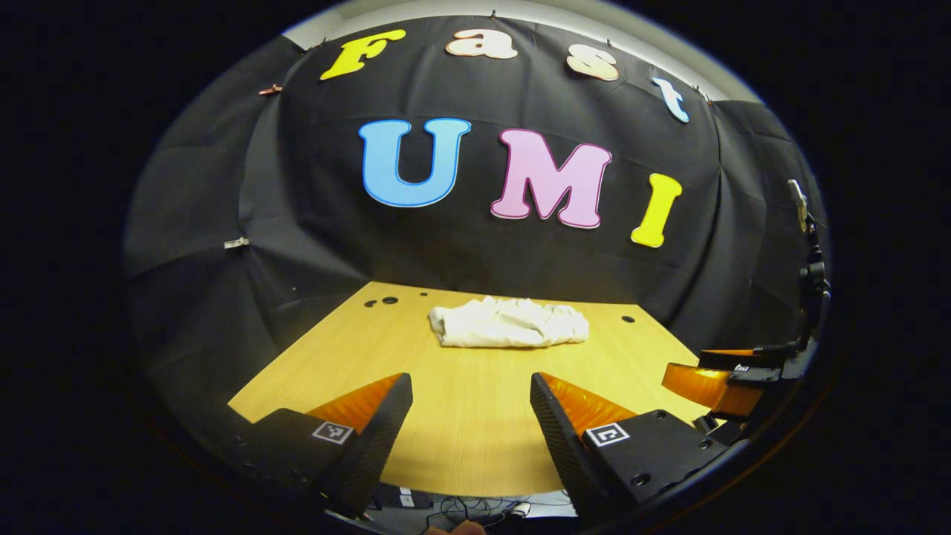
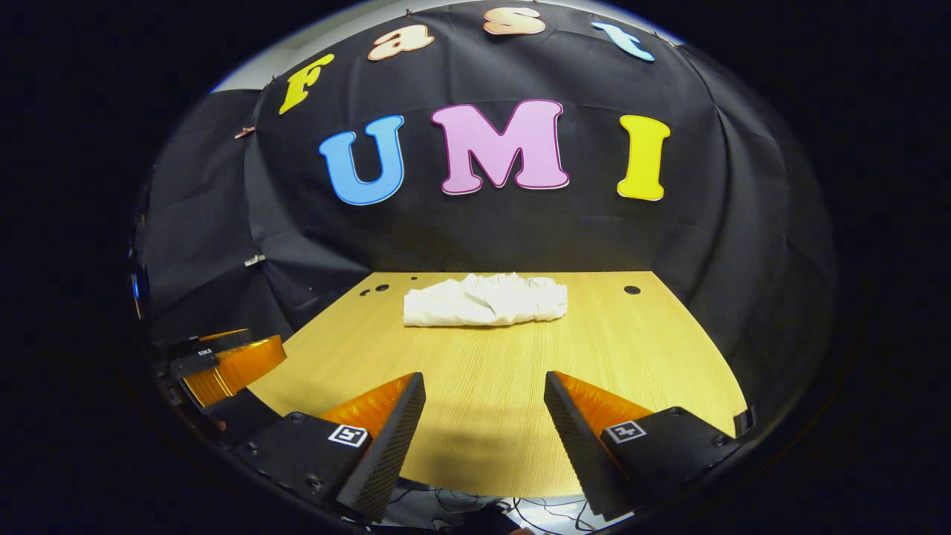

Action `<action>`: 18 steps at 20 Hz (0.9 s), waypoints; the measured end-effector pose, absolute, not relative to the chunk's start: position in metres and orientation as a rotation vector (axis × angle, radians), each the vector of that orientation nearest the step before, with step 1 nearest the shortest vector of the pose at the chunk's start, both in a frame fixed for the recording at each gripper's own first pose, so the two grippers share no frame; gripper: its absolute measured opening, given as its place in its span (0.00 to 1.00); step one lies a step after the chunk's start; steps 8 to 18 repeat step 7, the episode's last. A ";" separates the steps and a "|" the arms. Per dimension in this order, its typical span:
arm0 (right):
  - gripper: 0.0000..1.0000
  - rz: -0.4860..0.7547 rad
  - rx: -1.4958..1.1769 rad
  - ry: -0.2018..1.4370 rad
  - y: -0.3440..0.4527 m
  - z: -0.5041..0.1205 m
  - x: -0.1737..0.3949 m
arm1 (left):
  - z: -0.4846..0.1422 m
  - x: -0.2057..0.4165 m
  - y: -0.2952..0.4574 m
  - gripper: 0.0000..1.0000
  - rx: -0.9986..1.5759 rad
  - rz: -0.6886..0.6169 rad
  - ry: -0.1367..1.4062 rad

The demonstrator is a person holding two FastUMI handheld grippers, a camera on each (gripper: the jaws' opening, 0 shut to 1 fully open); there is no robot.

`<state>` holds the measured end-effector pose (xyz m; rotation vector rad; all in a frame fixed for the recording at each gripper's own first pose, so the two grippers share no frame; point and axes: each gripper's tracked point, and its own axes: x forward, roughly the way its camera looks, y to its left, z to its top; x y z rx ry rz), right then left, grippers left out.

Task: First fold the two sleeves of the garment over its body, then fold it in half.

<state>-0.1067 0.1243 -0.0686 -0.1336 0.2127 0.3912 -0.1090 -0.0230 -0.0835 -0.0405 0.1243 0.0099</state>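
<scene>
A white, soft cloth garment (image 1: 509, 323) is seen folded into a low, rumpled oblong bundle on the pale wood-grain desk (image 1: 461, 431), toward its far edge, at about twelve o'clock from both claws. In the right gripper view the same garment (image 2: 485, 299) is shown with a smoother, straighter near edge and a creased, puckered top; it lies flat on the desk (image 2: 483, 438), well apart from either claw.

The left claw (image 1: 471, 390) is held wide open above the near part of the desk, with nothing gripped between its wedge-shaped, finely ribbed fingers. The right claw (image 2: 484, 388) is likewise spread wide and nothing is held by it. In the left gripper view the right claw (image 1: 713, 386) is glimpsed at about three o'clock; in the right gripper view the left claw (image 2: 223, 368) is glimpsed at about nine o'clock.

Small round dark holes (image 1: 383, 302) are seen in the desk's far corners.
</scene>
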 end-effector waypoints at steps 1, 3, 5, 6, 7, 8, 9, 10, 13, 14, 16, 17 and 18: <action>0.98 0.394 -0.139 0.199 0.123 -0.068 -0.115 | -0.086 -0.118 -0.021 0.98 -0.056 0.021 0.114; 0.98 0.391 -0.153 0.179 0.116 -0.072 -0.130 | -0.086 -0.135 -0.019 0.98 -0.088 0.044 0.084; 0.98 0.395 -0.157 0.187 0.114 -0.078 -0.137 | -0.083 -0.145 -0.023 0.98 -0.087 0.042 0.053; 0.98 0.391 -0.151 0.193 0.111 -0.079 -0.137 | -0.082 -0.145 -0.023 0.98 -0.072 0.048 0.042; 0.98 0.388 -0.139 0.193 0.109 -0.078 -0.138 | -0.079 -0.147 -0.022 0.97 -0.059 0.060 0.031; 0.98 0.388 -0.139 0.193 0.109 -0.078 -0.138 | -0.079 -0.147 -0.022 0.97 -0.059 0.060 0.031; 0.98 0.388 -0.139 0.193 0.109 -0.078 -0.138 | -0.079 -0.147 -0.022 0.97 -0.059 0.060 0.031; 0.98 0.388 -0.139 0.193 0.109 -0.078 -0.138 | -0.079 -0.147 -0.022 0.97 -0.059 0.060 0.031; 0.98 0.388 -0.139 0.193 0.109 -0.078 -0.138 | -0.079 -0.147 -0.022 0.97 -0.059 0.060 0.031; 0.98 0.388 -0.139 0.193 0.109 -0.078 -0.138 | -0.079 -0.147 -0.022 0.97 -0.059 0.060 0.031; 0.98 0.388 -0.139 0.193 0.109 -0.078 -0.138 | -0.079 -0.147 -0.022 0.97 -0.059 0.060 0.031; 0.98 0.388 -0.139 0.193 0.109 -0.078 -0.138 | -0.079 -0.147 -0.022 0.97 -0.059 0.060 0.031; 0.98 0.388 -0.139 0.193 0.109 -0.078 -0.138 | -0.079 -0.147 -0.022 0.97 -0.059 0.060 0.031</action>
